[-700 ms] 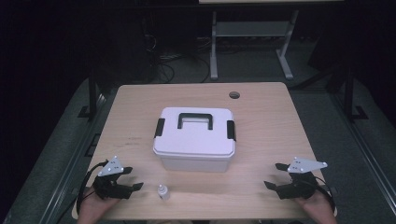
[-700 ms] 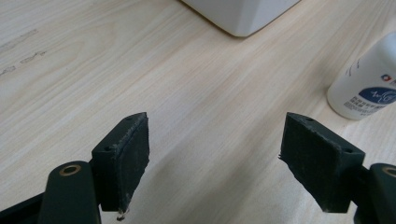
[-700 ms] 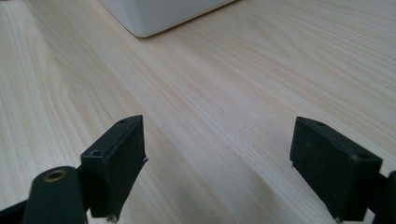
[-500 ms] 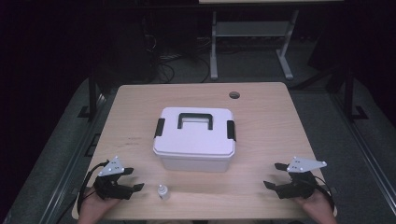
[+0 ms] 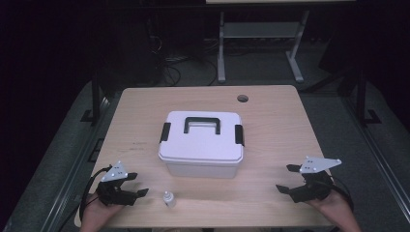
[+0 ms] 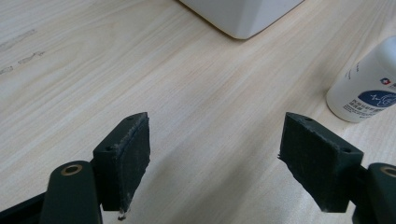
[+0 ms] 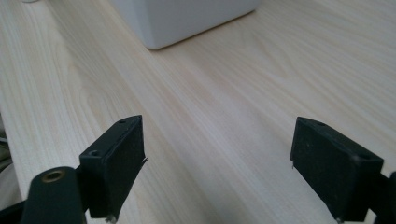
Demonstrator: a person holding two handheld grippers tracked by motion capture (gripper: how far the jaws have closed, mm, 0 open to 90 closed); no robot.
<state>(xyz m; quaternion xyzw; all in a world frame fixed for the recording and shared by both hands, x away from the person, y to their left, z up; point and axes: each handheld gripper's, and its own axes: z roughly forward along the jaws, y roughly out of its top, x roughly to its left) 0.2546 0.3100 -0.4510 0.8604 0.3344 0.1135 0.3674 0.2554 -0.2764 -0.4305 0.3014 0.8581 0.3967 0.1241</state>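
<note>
A small white bottle (image 5: 168, 198) stands upright on the tabletop (image 5: 270, 111), near its front edge — just beside the left tool (image 5: 137, 185), apart from it. In the left gripper view the left tool's jaws stand wide, released, with bare wood between them. The right tool (image 5: 287, 178) rests at the front right corner, also released — well apart from the white box (image 5: 202, 145) at the middle.
</note>
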